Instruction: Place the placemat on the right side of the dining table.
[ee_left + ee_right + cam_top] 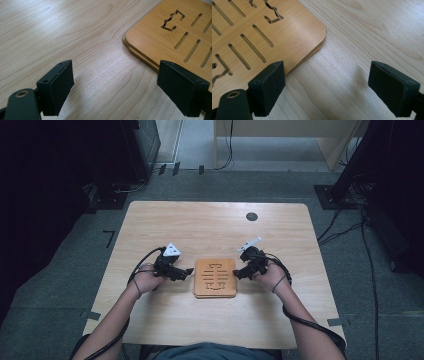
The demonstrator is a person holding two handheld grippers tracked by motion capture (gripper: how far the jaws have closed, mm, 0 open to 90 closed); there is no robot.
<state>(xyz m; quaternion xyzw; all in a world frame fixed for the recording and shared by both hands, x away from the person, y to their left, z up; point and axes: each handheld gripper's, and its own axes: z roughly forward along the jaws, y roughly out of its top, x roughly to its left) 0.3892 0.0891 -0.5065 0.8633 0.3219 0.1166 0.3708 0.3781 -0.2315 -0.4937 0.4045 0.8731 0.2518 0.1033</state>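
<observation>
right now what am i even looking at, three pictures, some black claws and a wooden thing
A person sits at a light wooden table with a hand-held two-jaw gripper in each hand: the left gripper and the right gripper. The high view looks down from above. The other two pictures come from cameras riding on each gripper, looking along its black jaws. Between the grippers lies a flat wooden board with cut slots, apparently two layers stacked. Both grippers stand open at its sides, and nothing is held.
</observation>
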